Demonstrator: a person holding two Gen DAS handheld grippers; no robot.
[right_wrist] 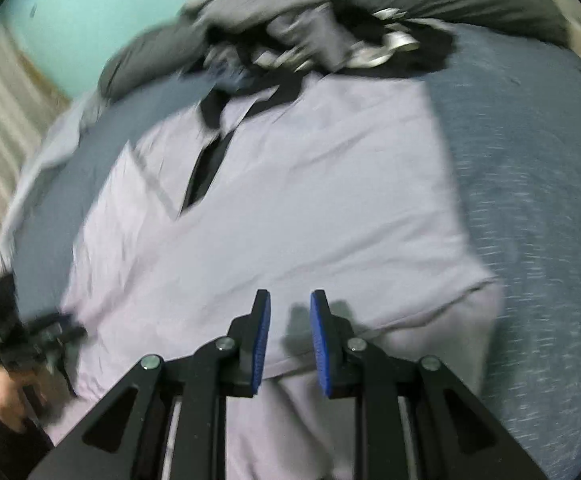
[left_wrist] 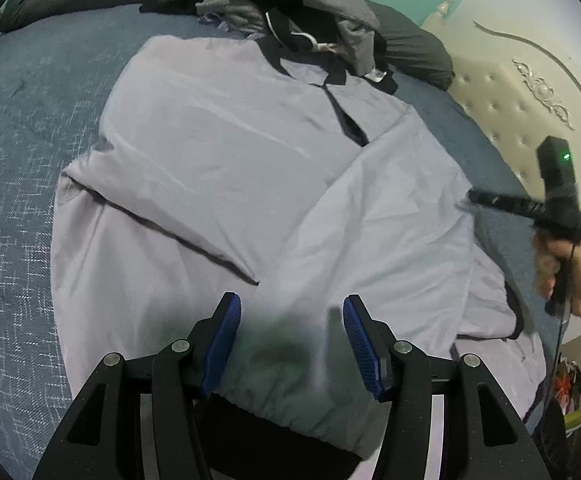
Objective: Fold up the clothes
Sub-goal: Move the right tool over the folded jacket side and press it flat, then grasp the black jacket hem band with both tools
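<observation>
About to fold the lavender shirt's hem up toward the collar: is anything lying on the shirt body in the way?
Nothing visible lies on the shirt body. The pile of dark clothes sits just past the collar, touching it, so it could crowd the fold's landing. The right gripper hangs open above the hem.

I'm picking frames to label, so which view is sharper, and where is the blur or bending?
Left wrist view: mostly sharp on the lavender shirt, with blur only on the right gripper at the edge and a smeared patch between the near fingers. Right wrist view: motion-blurred throughout, worst on the clothes pile. Both bend the bed fisheye-style.
</observation>
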